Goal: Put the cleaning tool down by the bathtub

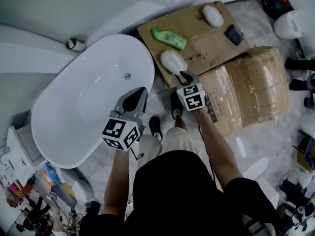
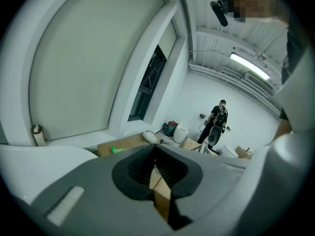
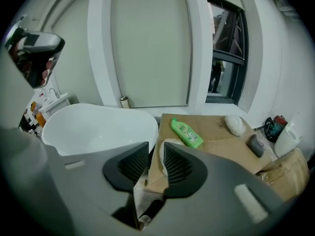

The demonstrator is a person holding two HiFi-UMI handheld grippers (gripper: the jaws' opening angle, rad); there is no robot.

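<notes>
The cleaning tool (image 1: 172, 60) is a white fluffy pad lying at the edge of a flat cardboard sheet (image 1: 206, 48), right beside the white bathtub (image 1: 93, 97). My right gripper (image 1: 184, 76) has its tips at the pad's near end. In the right gripper view the jaws stand close together at the right gripper (image 3: 156, 149), with the cleaning tool's white pile (image 3: 161, 147) showing between the tips. My left gripper (image 1: 134, 101) hovers over the tub's near rim, and in its own view the left gripper (image 2: 155, 154) is shut with nothing in it.
On the cardboard lie a green bottle (image 1: 170, 38), a second white pad (image 1: 212, 14) and a dark sponge (image 1: 234, 33). A wrapped box (image 1: 251, 90) stands to the right. My shoes (image 1: 155, 127) are on the marble floor by the tub. A person (image 2: 216, 124) stands far off.
</notes>
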